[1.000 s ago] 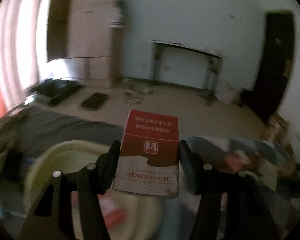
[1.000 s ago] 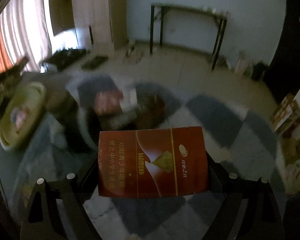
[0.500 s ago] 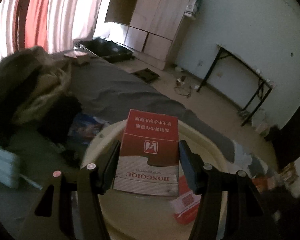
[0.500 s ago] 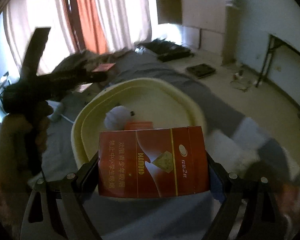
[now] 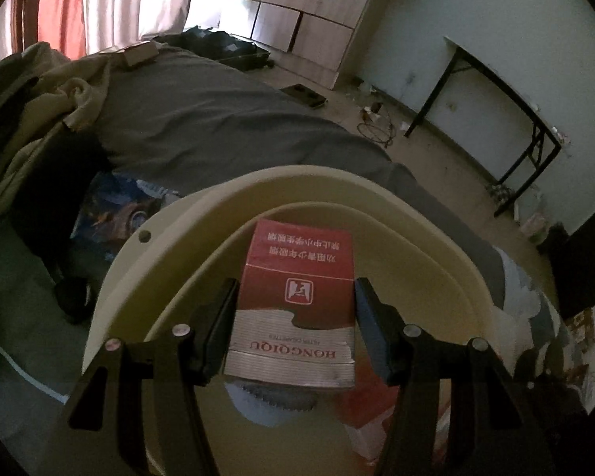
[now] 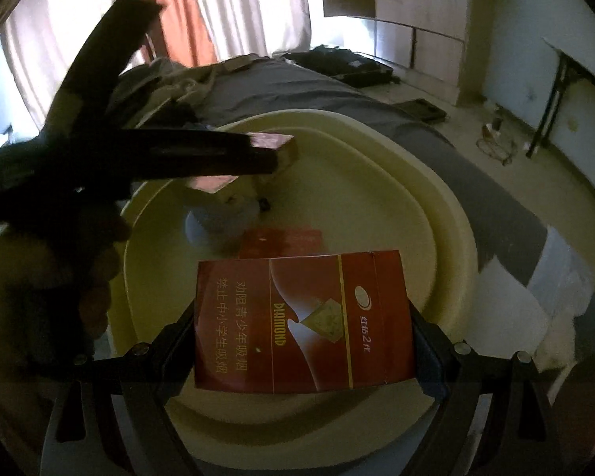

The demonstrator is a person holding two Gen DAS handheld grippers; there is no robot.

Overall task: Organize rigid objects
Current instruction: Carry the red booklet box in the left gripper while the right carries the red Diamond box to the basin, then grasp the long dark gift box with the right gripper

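My left gripper (image 5: 295,291) is shut on a red and silver cigarette pack (image 5: 297,317), held over a cream plastic basin (image 5: 178,218). My right gripper (image 6: 301,319) is shut on a wide dark red cigarette pack (image 6: 303,325) above the same basin (image 6: 448,230). In the right wrist view the left gripper (image 6: 271,158) reaches in from the left with its pack (image 6: 283,143) over the basin's far side. A pale round object (image 6: 218,220) and a flat red pack (image 6: 285,240) lie on the basin floor.
The basin sits on a bed with a grey sheet (image 5: 202,119). Crumpled clothes (image 5: 39,91) lie at the left, a checked blanket (image 6: 535,277) at the right. A person's hand (image 6: 95,277) holds the left gripper. A black-legged table (image 5: 515,119) stands by the wall.
Both grippers swung from facing the room to above the basin and sank closer to it. The left gripper came into the right wrist view. Each still holds its pack.
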